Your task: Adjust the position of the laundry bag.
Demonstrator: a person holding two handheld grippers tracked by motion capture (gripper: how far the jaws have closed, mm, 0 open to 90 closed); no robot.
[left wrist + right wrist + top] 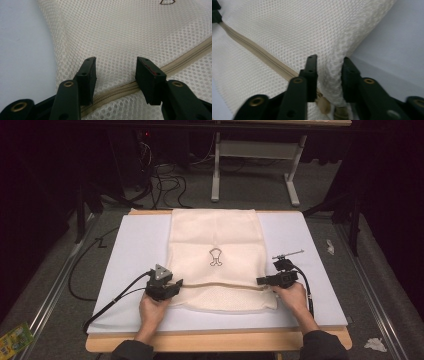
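Observation:
A cream mesh bag (215,240) with a small dark outline emblem (215,257) lies flat on a white board (135,245). A beige zipper (220,284) crosses it near its front end. My left gripper (177,284) is at the zipper's left end. In the left gripper view that left gripper (116,72) is open, its jaws straddling the zipper (120,88) above the mesh. My right gripper (259,281) is at the bag's right edge. The right gripper (329,75) is shut on a raised fold of mesh (329,67), with the zipper pull (324,106) just below.
A small metal tool (287,254) lies on the board behind the right gripper. The wooden table edge (215,340) runs along the front. Cables (100,295) trail off the left side. Crumpled paper (375,344) and a green packet (12,337) lie on the floor.

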